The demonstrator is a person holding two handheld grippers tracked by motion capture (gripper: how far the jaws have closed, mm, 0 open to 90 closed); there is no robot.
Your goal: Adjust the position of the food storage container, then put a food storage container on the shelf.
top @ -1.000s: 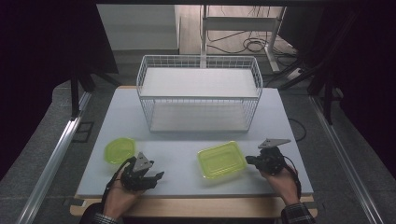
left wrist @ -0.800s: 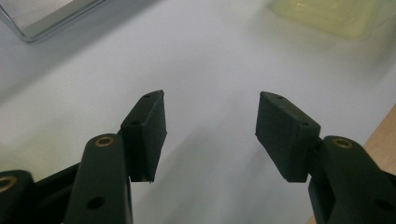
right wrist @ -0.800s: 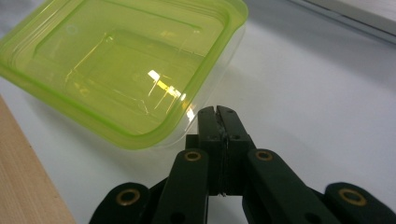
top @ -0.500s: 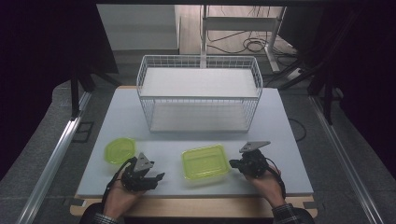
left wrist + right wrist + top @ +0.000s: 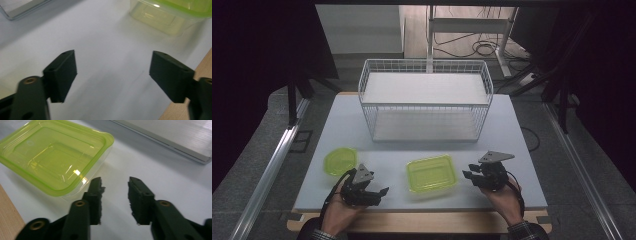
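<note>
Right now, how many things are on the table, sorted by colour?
Green: 2, the lidded box and the small round tub.
White: 1, the wire basket.
Total: 3.

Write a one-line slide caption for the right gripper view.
Right gripper, fingers open and empty, just beside the lidded green container on the white table.
</note>
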